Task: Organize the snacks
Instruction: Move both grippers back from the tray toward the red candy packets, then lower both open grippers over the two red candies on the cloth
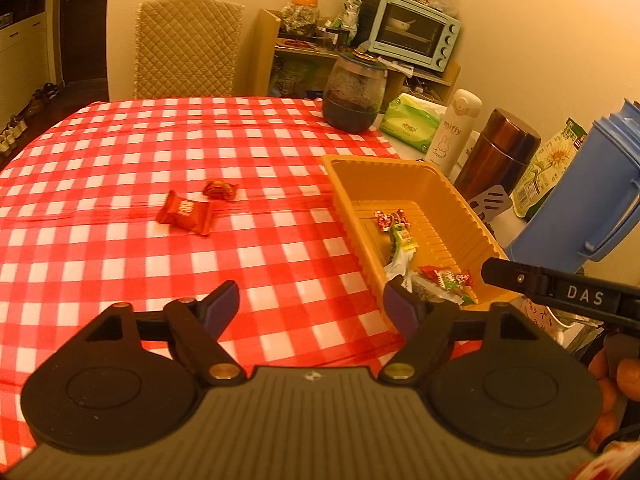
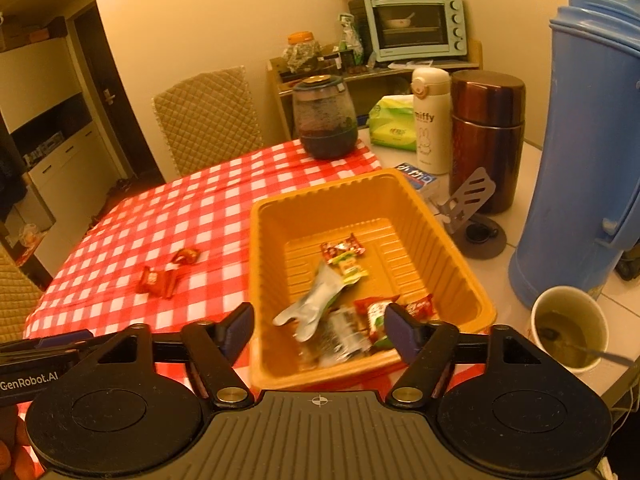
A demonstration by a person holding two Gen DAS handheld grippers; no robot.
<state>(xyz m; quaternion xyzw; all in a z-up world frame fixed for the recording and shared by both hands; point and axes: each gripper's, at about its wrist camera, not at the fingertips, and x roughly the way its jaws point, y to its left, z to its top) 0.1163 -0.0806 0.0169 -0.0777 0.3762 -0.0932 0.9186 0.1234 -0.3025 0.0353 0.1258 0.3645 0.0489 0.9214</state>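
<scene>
While both grippers hang over the checked desk (image 1: 120, 152), their jaws stand wide and hold nothing. Left gripper (image 1: 310, 308): above the cloth, its right finger at the near-left corner of the tray (image 1: 452, 200). Right gripper (image 2: 320, 330): above the tray's near rim. Tray (image 2: 440, 240): orange, on the desk's right side, holding several wrapped snacks (image 2: 344, 254). Two red candies (image 1: 184, 212) (image 1: 219, 190) lie just beside each other on the cloth, left of the tray.
</scene>
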